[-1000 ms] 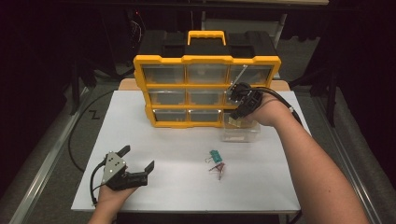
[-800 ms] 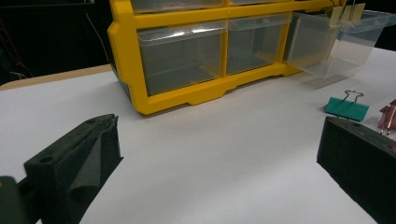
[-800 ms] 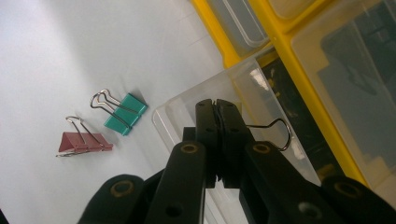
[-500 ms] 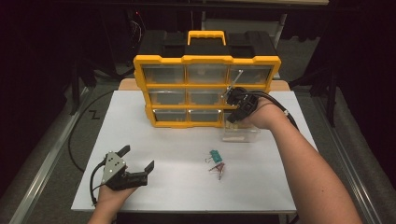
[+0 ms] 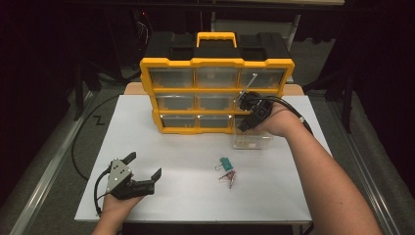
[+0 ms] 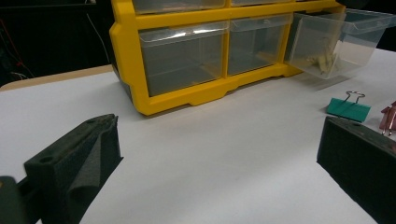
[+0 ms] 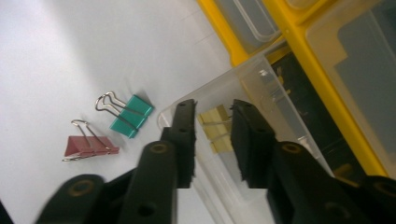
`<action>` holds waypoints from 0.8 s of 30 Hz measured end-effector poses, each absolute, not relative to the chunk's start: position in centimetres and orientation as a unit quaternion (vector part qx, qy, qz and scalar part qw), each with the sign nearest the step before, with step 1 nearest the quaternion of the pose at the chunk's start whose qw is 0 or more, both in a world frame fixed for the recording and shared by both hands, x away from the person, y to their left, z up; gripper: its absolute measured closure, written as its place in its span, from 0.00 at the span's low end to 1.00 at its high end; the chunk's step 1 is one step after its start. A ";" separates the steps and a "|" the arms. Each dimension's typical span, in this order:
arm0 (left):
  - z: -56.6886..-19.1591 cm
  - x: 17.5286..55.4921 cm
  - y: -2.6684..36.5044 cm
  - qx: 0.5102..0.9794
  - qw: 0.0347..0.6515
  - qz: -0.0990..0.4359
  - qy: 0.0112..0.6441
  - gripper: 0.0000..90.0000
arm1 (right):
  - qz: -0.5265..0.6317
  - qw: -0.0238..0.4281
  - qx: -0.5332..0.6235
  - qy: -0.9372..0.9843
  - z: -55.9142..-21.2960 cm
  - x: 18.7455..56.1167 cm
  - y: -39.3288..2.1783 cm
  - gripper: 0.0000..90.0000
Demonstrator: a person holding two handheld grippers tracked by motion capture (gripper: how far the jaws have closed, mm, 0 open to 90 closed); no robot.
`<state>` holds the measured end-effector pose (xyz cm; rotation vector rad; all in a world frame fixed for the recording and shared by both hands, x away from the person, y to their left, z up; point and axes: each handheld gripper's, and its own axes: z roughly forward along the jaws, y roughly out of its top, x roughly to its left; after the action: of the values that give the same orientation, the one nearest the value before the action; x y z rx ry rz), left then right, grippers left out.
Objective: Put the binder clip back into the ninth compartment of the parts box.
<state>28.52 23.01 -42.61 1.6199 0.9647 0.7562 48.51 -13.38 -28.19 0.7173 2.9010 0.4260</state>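
Left hand-held gripper wide open — right hand-held gripper just been opening.

The clear plastic drawer stands pulled out from the bottom right slot of the yellow organizer, open upward, with yellow clips inside.

In the high view the right gripper and its hand cover the organizer's lower right slot and the back of the clear drawer; what lies in the drawer is too small to tell there. In the left gripper view the pink clip is cut by the right edge and partly hidden behind a jaw; the organizer's upper rows are cut by the top edge. In the right gripper view the yellow clips in the drawer sit partly behind the jaws.
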 end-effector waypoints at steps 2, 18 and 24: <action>-42.6 28.5 23.0 0.678 0.527 0.317 0.403 0.00 | 0.140 0.057 0.240 0.959 -28.1 48.3 -13.5 0.74; -42.6 28.5 22.9 0.679 0.526 0.317 0.402 0.00 | 0.130 0.057 0.225 0.964 -27.5 45.3 -14.0 0.68; -42.6 28.5 22.9 0.679 0.527 0.317 0.402 0.00 | 0.126 0.052 0.224 0.965 -28.1 44.4 -14.6 0.68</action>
<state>28.48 22.86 -42.63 1.6229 0.9601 0.7566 44.37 -14.56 -28.11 0.6805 2.9364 0.3822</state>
